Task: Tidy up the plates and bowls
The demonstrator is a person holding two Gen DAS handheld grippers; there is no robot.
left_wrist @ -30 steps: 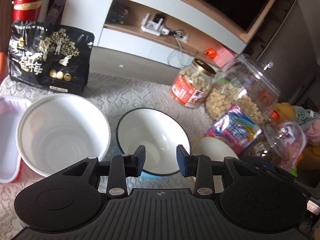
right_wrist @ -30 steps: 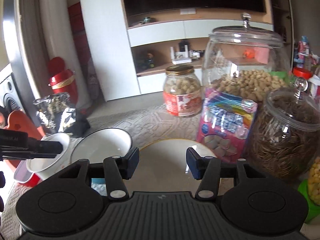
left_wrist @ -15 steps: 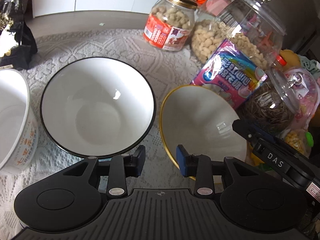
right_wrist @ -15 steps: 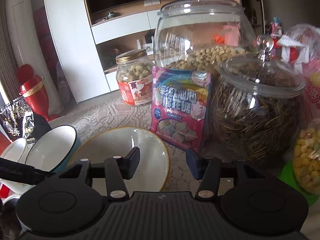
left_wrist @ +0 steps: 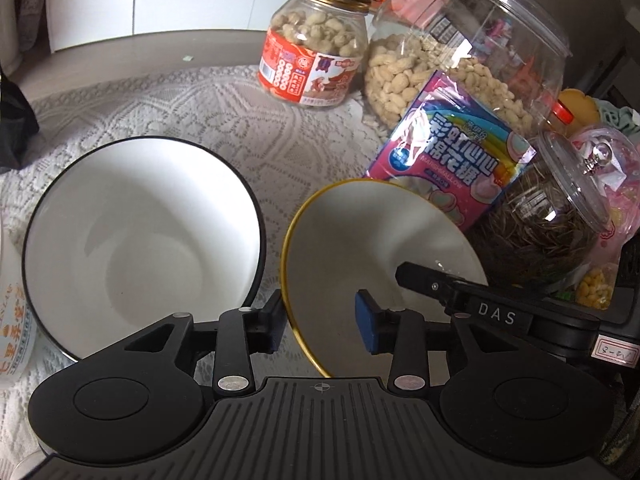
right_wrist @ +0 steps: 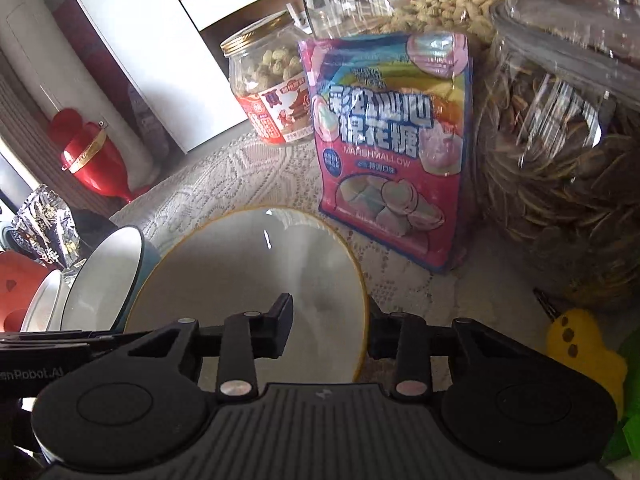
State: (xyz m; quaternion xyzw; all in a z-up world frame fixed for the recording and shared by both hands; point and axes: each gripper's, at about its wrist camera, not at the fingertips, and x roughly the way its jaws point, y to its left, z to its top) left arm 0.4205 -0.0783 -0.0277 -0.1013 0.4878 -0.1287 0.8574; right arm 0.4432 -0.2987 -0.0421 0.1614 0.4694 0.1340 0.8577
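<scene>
Figure. Two-handed pick of the gold-rimmed bowl from the lace-covered worktop. The right gripper has just been closing: its jaws straddle the bowl's near right rim, one finger inside the bowl and one outside, and appear clamped on the wall. The left gripper has just been opening; its jaws stand apart, the bowl's near left rim passing between them without visible pressure from either pad.

Risks, as judged. A single-sided hold on a thin, glazed rim may let the bowl pivot or slip if lifted before the left jaws close. The left outer finger sits in the narrow gap between this bowl and the black-rimmed bowl just to the left of the jaws; closing or lifting carelessly could knock the two together.

Surroundings. Directly ahead of the jaws, the marshmallow bag stands just beyond the bowl's far rim, and a forward tilt could topple it. Behind and to the right are a large clear jar of nuts and a jar of seeds; a smaller gold-lidded jar lies further ahead. A white cup stands at far left.
</scene>
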